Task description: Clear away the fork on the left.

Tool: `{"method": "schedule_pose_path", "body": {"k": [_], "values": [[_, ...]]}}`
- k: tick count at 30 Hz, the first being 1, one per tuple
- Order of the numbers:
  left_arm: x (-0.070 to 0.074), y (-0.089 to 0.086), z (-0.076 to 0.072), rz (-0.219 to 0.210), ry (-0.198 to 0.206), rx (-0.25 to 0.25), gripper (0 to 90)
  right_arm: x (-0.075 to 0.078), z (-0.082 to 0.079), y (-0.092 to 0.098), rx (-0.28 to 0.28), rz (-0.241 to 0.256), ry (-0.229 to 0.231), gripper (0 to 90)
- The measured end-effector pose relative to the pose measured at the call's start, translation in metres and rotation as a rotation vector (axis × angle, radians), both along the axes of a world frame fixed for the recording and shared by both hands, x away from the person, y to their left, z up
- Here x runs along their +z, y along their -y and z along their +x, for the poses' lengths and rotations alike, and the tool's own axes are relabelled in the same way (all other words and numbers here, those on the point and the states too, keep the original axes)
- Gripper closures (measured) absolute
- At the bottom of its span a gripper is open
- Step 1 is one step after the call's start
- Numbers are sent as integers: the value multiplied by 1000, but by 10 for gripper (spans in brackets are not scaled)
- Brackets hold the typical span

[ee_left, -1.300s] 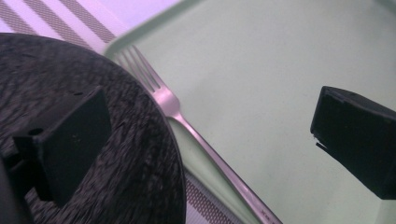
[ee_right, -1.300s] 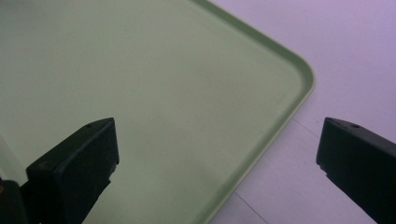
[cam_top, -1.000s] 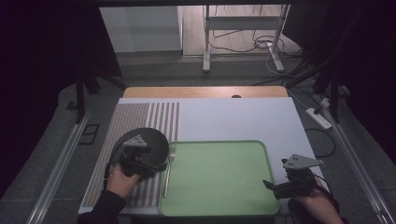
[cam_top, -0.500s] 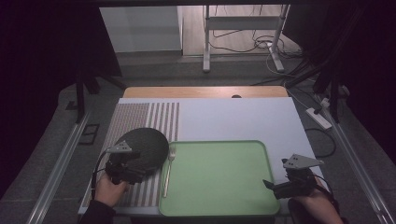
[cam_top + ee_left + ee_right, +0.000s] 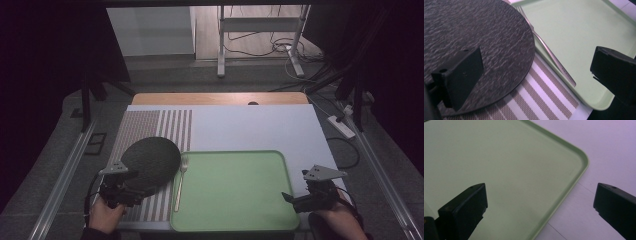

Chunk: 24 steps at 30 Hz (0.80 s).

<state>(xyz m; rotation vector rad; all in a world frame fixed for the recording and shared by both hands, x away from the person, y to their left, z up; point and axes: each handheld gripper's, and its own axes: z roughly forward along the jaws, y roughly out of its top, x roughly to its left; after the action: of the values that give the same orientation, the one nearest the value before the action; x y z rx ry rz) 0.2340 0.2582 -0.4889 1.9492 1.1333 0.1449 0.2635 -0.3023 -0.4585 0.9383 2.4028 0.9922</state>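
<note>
Both tools stood wide open, holding nothing. The left tool (image 5: 131, 188) at the plate's (image 5: 150, 161) seven o'clock risked nudging it onto the fork (image 5: 180, 181).

The white table (image 5: 250, 127) bears a striped placemat (image 5: 150, 127) and green tray (image 5: 235, 220).

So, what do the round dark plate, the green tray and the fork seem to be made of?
Round dark plate: probably stone-look ceramic or melamine; matte, speckled, rippled surface, thin edge.
Green tray: likely moulded plastic; smooth, even pale green, rounded raised rim, soft sheen.
Fork: looks like metal, probably stainless steel; silvery handle with a bright reflection.
</note>
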Motion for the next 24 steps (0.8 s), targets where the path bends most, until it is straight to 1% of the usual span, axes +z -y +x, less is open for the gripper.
{"method": "schedule_pose_path", "body": {"k": [4, 7, 10, 14, 17, 19, 22, 24], "values": [[-2, -5, -6, 3, -11, 17, 0, 0, 0, 0, -1, 1, 0, 0], [-5, -9, -10, -5, -21, 23, 0, 0, 0, 0, -2, 1, 0, 0], [-6, -11, -15, -1, -20, 30, 0, 0, 0, 0, -2, 1, 0, 0], [-5, -16, -24, 11, -4, 61, 0, 0, 0, 0, -2, 1, -1, 0], [-6, -19, -29, 11, -5, 70, 0, 0, 0, 0, -2, 1, -1, 0], [-5, -20, -33, 14, 14, 75, 0, 0, 0, 0, -3, 2, -1, 0], [-4, -20, -37, 30, 26, 71, 0, 0, 0, 0, -4, 2, -1, 0], [-3, -18, -39, 58, 26, 68, 0, 0, 0, 0, -4, 1, -2, 0]]}}
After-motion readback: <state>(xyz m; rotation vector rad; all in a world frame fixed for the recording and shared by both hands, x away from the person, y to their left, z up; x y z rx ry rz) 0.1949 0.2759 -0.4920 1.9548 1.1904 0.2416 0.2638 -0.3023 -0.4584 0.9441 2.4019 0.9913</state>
